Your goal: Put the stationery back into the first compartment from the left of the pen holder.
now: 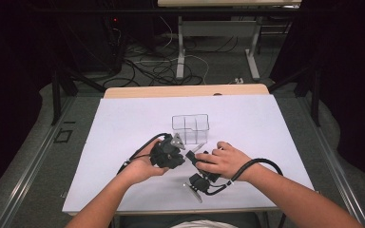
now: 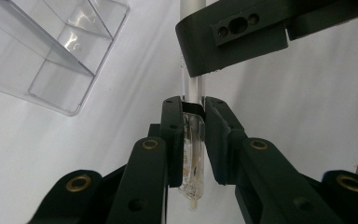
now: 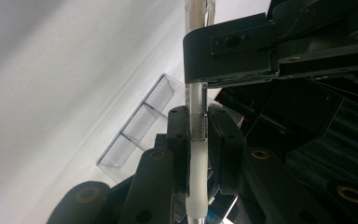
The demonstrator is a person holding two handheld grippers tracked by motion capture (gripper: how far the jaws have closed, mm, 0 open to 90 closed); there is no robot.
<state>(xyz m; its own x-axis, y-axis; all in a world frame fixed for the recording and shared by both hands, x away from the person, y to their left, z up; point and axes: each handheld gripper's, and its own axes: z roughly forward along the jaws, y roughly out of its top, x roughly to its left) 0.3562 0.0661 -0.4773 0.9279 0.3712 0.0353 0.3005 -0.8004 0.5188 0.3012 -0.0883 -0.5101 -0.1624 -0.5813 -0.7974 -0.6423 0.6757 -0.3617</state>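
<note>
So on the left side of the high view, the left gripper (image 1: 171, 153) is closed down on one end of a clear pen (image 2: 193, 144). In the left gripper view you can see the see-through barrel pinched between the two black jaws, with a thin refill inside. The pen hangs just above the white counter (image 1: 123, 133), right in front of the person and between both hands.

Move right and there's the clear organizer box (image 1: 190, 128), sitting a bit beyond the grippers, empty as far as I can tell, and not touching anything.

Further right, the right gripper (image 1: 200, 159) is clamped on the other end of the same pen, the frosted white part (image 3: 196, 163). So both grippers are squeezed shut on one pen, nose to nose.

My guess is this is a pull-apart, cap off or barrel split. If so, pull straight along the pen's axis, not sideways, since that thin plastic looks like it'd flex or slip out. Keep both grips firm and let one hand stay steady while the other draws away. Stay low over the counter so nothing flies off.

Count: one pen, one organizer box with three compartments, two grippers, two hands, one counter.
</note>
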